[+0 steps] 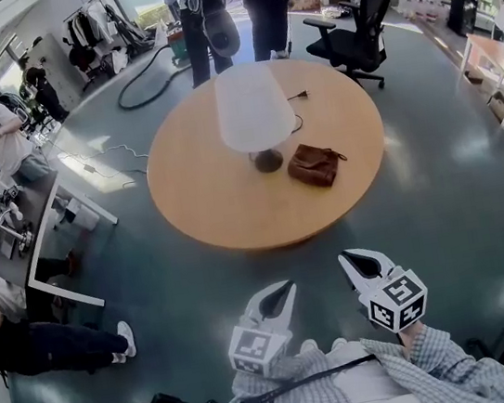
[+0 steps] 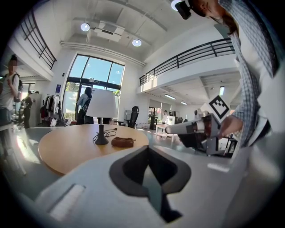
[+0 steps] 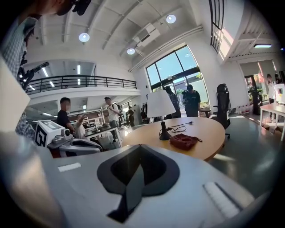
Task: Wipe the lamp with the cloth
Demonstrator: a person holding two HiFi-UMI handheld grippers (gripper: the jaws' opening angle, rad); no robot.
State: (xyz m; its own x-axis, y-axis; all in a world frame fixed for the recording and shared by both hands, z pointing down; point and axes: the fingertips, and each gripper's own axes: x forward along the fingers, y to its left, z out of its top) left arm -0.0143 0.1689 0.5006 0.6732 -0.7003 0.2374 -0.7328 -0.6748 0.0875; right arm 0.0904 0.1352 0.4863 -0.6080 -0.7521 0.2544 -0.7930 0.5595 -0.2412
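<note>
Left gripper [image 1: 282,291], right gripper [image 1: 353,260]: jaws together, nothing held, well short of round table [image 1: 227,223]. Lamp [image 1: 255,111] mid-table, brown cloth [image 1: 314,164] just beside base. Office chair [image 1: 359,25], people [image 1: 196,16] beyond.

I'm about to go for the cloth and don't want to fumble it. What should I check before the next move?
1. Cloth free to grab: ok, it lies on the table beside the lamp base.
2. Lamp upright: ok.
3. Grippers empty: ok, left gripper and right gripper hold nothing.
4. Jaws open for a grab: not ok, both shut.
5. Grippers at the table: not ok, both over the floor, short of its edge.
6. Cord clear of cloth: ok, it lies behind the lamp.
</note>
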